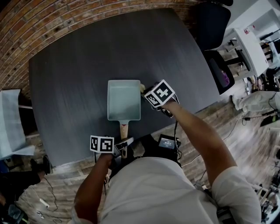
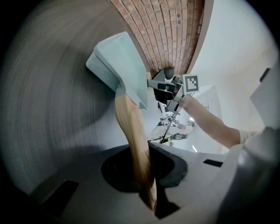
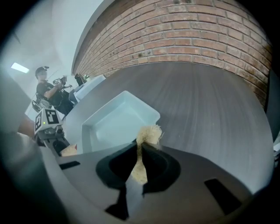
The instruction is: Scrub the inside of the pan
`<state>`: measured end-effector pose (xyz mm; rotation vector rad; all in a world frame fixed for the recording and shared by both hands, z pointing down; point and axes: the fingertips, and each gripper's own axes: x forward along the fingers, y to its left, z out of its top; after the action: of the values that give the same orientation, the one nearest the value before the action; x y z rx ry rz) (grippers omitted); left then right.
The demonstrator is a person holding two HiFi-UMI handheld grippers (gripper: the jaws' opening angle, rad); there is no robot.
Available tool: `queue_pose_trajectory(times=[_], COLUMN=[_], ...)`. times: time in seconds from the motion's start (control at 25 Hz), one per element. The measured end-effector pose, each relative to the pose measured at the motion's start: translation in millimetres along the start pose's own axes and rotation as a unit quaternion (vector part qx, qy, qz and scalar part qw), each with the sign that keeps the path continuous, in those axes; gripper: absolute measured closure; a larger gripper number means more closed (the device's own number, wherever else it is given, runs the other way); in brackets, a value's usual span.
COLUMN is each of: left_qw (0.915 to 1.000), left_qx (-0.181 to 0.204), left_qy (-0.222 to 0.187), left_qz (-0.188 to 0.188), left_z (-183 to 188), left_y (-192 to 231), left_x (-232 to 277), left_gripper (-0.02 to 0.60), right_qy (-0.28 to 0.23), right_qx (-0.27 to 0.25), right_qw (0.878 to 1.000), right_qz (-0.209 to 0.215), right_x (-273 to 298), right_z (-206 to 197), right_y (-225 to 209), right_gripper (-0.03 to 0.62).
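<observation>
A pale teal rectangular pan [image 1: 124,99] lies on the dark grey table [image 1: 78,74], its wooden handle [image 1: 124,130] pointing toward me. My left gripper [image 1: 123,148] is shut on the end of that handle [image 2: 134,144], which runs up from between its jaws to the pan [image 2: 120,65]. My right gripper [image 1: 148,91] hovers at the pan's right rim, shut on a tan fibrous scrub pad [image 3: 148,136]. In the right gripper view the pad's frayed tip sits just over the near rim of the pan [image 3: 116,124]. The pan's inside looks bare.
A brick wall [image 1: 65,13] borders the table's far side. A black chair [image 1: 210,22] stands at the back right, and a white cluttered bench [image 1: 245,48] beyond it. A light blue piece of furniture [image 1: 11,122] sits off the table's left edge.
</observation>
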<state>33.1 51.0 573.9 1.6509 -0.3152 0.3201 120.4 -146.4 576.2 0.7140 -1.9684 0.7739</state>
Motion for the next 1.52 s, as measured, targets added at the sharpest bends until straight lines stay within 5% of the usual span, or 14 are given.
queue_pose_trajectory(times=[1.0,1.52], left_qw=[0.9999,0.9999], left_qx=[0.000,-0.002], left_qy=[0.012,0.013], left_qz=[-0.006,-0.008], left_z=[-6,-6], left_y=[-4,-4], left_x=[8,11], left_gripper=[0.528,0.529], right_qy=[0.003,0.049], right_qx=[-0.020,-0.057], right_qw=[0.999,0.997], right_qz=[0.040,0.012], right_x=[-7,-10], right_z=[-59,-90], right_y=[76,108], right_gripper=[0.551,0.551])
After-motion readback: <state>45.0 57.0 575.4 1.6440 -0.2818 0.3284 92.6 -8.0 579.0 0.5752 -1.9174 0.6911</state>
